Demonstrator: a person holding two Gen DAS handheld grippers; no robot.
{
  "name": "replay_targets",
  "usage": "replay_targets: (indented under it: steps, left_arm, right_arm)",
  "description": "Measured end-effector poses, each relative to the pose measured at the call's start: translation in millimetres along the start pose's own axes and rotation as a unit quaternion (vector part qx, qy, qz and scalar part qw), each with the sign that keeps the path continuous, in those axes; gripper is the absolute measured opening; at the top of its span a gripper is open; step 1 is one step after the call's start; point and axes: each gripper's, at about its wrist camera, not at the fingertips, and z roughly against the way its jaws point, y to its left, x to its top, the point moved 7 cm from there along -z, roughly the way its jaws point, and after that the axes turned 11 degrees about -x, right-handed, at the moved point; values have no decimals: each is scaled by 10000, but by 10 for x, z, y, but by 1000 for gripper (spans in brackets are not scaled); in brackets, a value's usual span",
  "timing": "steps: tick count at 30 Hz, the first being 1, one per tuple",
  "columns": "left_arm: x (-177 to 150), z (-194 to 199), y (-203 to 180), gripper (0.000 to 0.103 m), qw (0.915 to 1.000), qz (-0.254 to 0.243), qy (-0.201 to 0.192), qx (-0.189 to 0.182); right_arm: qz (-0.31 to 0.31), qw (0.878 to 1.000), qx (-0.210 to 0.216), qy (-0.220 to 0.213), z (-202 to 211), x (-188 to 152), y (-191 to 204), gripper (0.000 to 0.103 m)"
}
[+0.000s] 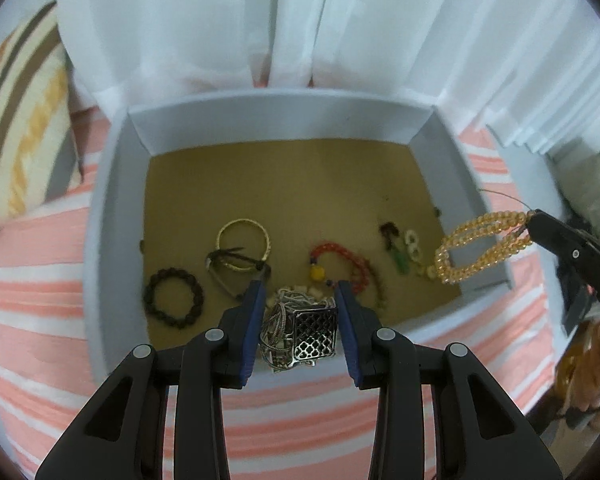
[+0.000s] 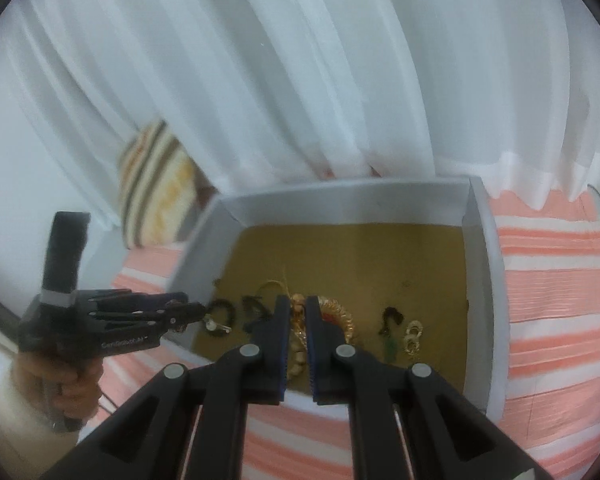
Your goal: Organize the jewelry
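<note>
Currently both grippers carry jewelry over the grey box (image 1: 260,120). The left gripper (image 1: 300,300) clamps a silver chain bundle (image 1: 296,332); the right gripper (image 2: 298,308) is closed on the amber bead bracelet (image 1: 480,244). Next, lower each piece onto bare cardboard floor, apart from neighbouring items, then release.

Left gripper (image 1: 300,286): black plastic linkage arms, round silver pivot screws, blue pads lining the fingers. Right gripper (image 2: 298,300): same build. Side-on, the left unit shows a black-wrapped grip, grey band, white lettering; pale sleeve cuff at the hand (image 2: 62,380).
</note>
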Motion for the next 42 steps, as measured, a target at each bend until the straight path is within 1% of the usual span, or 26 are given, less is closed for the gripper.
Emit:
replay_targets:
  steps: [3, 4, 5, 6, 7, 8, 9, 11, 13, 14, 18, 21, 22, 23, 29, 31, 32, 35, 40, 42]
  left_arm:
    - [-10, -256, 55, 39, 9998, -48, 65, 186]
    - [-9, -287, 65, 43, 9997, -59, 56, 237]
    - [-27, -325, 71, 50, 9994, -106, 41, 324]
    - [-26, -331, 69, 54, 9992, -140, 32, 374]
    - [-40, -320, 53, 63, 9986, -234, -22, 464]
    - [-39, -297, 43, 72, 9981, -303, -79, 538]
    - [-42, -262, 26, 76, 9970, -391, -157, 650]
    - [-43, -167, -13, 93, 9928, -599, -357, 972]
    - [-54, -64, -61, 102, 9895, -689, -551, 1146]
    - [-65, -33, -75, 102, 9891, -669, -612, 1160]
    - [-125, 33, -63, 102, 9873, -461, -705, 1347]
    - [-166, 55, -75, 102, 9834, -521, -781, 1555]
    - [-192, 72, -71, 102, 9815, -520, -801, 1661]
    - [-221, 84, -71, 101, 9811, -501, -798, 1690]
    - [-347, 96, -65, 101, 9861, -270, -585, 1533]
    - [-384, 87, -61, 101, 9867, -217, -424, 1557]
    - [-406, 76, -56, 101, 9872, -185, -329, 1549]
    - [-455, 61, -36, 101, 9890, -46, -110, 1474]
    - [-497, 79, 33, 101, 9894, 254, 44, 1429]
    - [-499, 87, 40, 101, 9894, 303, 52, 1419]
  right_arm:
    - [-77, 9997, -94, 191, -321, -58, -67, 11]
    - [-73, 9997, -148, 203, -371, -67, -82, 15]
    - [-95, 9993, -269, 228, -448, -85, -120, 35]
    - [-160, 9992, -286, 239, -478, -93, -149, 47]
    - [-276, 9990, -258, 241, -490, -105, -183, 58]
    - [-357, 9987, -275, 234, -488, -110, -216, 58]
    - [-379, 9984, -348, 240, -483, -120, -247, 58]
    - [-316, 9977, -539, 251, -467, -130, -282, 59]
    - [-242, 9963, -774, 300, -454, -159, -318, 62]
    - [-216, 9956, -848, 344, -456, -171, -323, 65]
    - [-37, 9935, -1024, 495, -423, -276, -298, 68]
    - [142, 9927, -1037, 607, -394, -354, -238, 68]
    - [230, 9924, -1031, 638, -368, -389, -200, 69]
    - [303, 9921, -1033, 651, -348, -409, -170, 71]
    - [518, 9904, -1095, 672, -266, -479, -80, 72]
    - [540, 9900, -1108, 690, -250, -488, -51, 74]
    - [554, 9897, -1117, 709, -246, -493, -34, 77]
    - [561, 9891, -1106, 797, -256, -508, -3, 78]
    - [568, 9874, -1133, 949, -290, -543, 37, 78]
    - [509, 9874, -1105, 1010, -309, -548, 33, 78]
